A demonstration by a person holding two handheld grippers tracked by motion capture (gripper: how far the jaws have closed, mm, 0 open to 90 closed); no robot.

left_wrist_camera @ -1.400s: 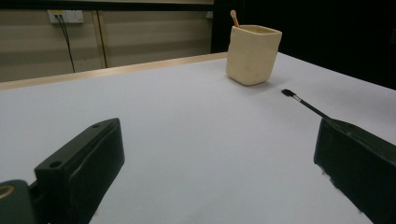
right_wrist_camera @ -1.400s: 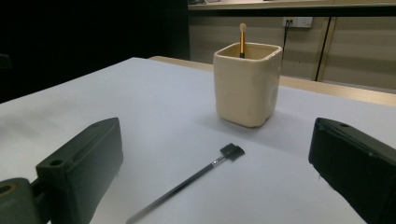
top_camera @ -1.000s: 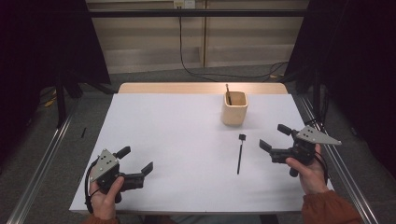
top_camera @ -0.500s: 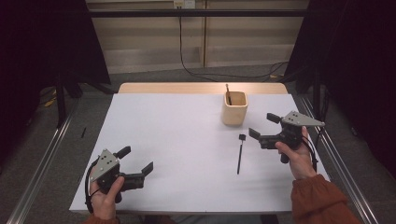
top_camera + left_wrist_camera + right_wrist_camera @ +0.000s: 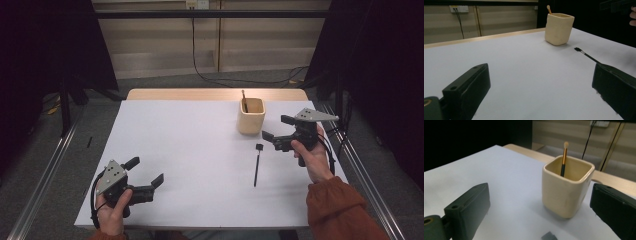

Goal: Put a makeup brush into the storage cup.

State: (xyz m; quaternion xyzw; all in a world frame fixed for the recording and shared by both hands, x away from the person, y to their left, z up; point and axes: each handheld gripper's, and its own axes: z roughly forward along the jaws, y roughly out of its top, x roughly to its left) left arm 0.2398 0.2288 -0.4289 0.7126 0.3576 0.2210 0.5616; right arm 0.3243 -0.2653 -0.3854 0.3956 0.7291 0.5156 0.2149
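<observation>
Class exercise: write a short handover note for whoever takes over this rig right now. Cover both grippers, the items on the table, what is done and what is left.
Left gripper: open, empty, near the table's front left corner.
Right gripper: open, empty, raised beside the cream cup.
The cup stands upright holding one brush.
A black brush lies flat on the white table, in front of the cup.
Done: one brush in the cup.
Left, probably: pick up the black brush and put it in the cup.
</observation>
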